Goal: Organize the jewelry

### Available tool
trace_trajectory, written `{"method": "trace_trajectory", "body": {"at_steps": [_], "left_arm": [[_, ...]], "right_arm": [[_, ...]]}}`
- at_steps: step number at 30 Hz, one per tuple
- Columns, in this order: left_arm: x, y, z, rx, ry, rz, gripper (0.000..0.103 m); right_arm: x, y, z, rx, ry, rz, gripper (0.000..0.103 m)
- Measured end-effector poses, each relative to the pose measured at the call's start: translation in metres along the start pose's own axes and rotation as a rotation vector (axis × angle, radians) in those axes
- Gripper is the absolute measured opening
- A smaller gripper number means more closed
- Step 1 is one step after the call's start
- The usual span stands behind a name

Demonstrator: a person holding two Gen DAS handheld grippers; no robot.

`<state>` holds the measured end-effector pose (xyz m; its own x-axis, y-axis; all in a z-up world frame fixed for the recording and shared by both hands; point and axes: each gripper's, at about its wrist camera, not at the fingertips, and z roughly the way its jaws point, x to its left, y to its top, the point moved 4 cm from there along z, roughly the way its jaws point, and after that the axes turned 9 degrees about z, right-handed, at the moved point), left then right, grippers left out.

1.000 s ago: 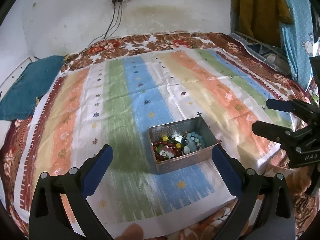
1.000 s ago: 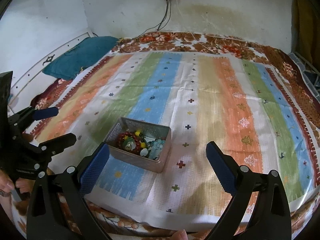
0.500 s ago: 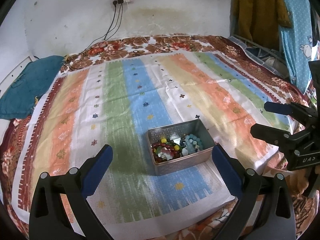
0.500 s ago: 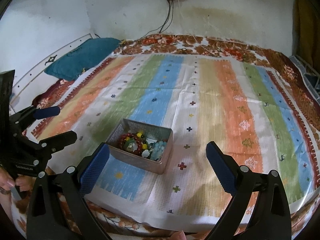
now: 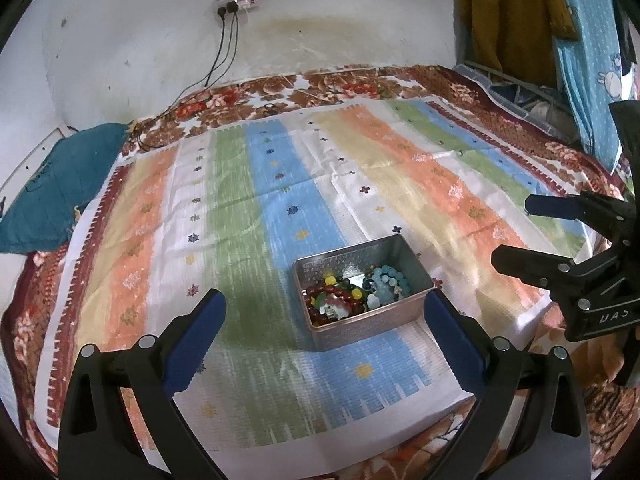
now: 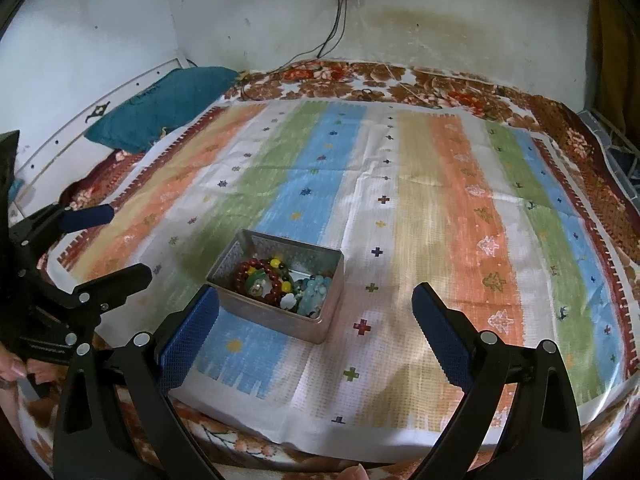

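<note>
The beads (image 5: pixel 354 294) lie tangled in the open tin (image 5: pixel 362 322) near the front edge of the striped cloth (image 5: pixel 256 208); they look light, limp and slippery, best pinched by a loop of one strand and lifted slowly, lest others snag and follow. Both the left gripper (image 5: pixel 324 332) and right gripper (image 6: pixel 316 322) hover wide open and empty, the tin's walls alone crowding the reach, the pillow (image 5: pixel 52 184) well apart
</note>
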<state>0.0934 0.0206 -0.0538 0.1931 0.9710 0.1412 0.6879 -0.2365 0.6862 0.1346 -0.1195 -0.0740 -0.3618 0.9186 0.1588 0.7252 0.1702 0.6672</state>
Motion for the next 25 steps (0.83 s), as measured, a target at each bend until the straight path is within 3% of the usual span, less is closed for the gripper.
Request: {"method": "trace_trajectory", "body": {"at_steps": [25], "left_arm": [[-0.0059,-0.0034,0.0019,0.010,-0.004,0.026,0.097]], "right_arm": [[-0.0030,0.0002,-0.0011,-0.009,0.002,0.006,0.098]]}}
